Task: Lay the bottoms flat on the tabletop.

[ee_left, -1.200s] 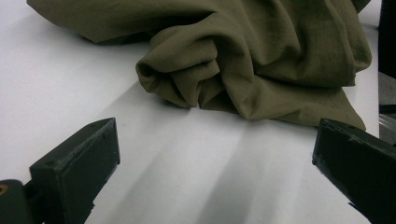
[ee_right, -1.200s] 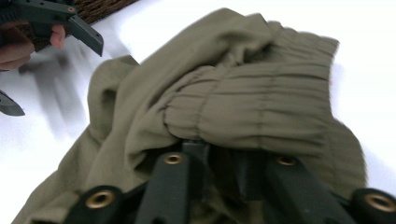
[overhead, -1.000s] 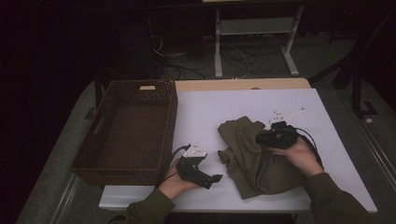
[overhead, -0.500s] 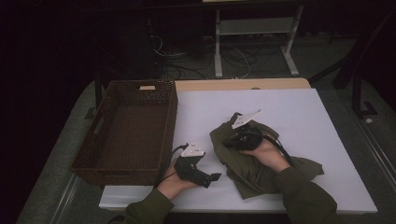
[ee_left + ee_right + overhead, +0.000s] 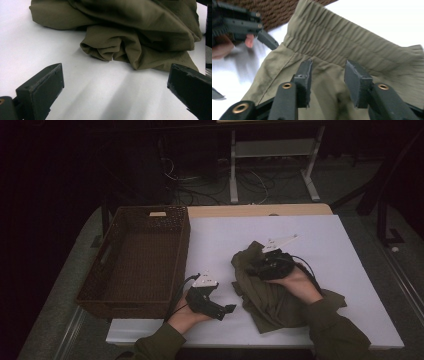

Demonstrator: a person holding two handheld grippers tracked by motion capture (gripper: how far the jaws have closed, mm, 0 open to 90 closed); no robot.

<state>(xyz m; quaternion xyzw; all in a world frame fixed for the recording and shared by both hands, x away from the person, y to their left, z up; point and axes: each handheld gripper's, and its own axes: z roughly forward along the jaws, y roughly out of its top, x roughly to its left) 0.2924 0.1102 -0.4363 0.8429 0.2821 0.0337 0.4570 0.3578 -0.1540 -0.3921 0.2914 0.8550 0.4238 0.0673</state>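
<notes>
- An olive-green garment (image 5: 270, 292) lies crumpled on the white counter (image 5: 350, 245), right of centre and towards the near edge, with one flap reaching out to the right.
- The right hand-held gripper (image 5: 256, 266) sits on top of the garment's upper left part, held by the right hand (image 5: 295, 281) in an olive sleeve.
- In the right gripper view its jaws stand partly apart above the cloth (image 5: 352, 50), just short of the gathered elastic waistband (image 5: 342, 37); they have just been opening, and no fold is pinched between the pads.
- Whether the pad tips touch the fabric beneath them cannot be told.
- The left hand-held gripper (image 5: 227, 310) lies low at the near edge of the counter, just left of the garment and apart from it, held by the left hand (image 5: 187, 316).
- In the left gripper view its jaws are spread wide with only bare counter (image 5: 105, 95) between them; the bunched edge of the garment (image 5: 130, 42) lies just ahead.
- The same gripper shows at the top left of the right gripper view (image 5: 268, 41), with fingertips (image 5: 249, 41) around its body.
- A dark brown woven basket (image 5: 182, 245) stands on the left of the counter, its near corner close to the left hand.
- Beyond the counter the floor is dim, with cables (image 5: 200, 190) and a pale metal frame (image 5: 272, 155).
</notes>
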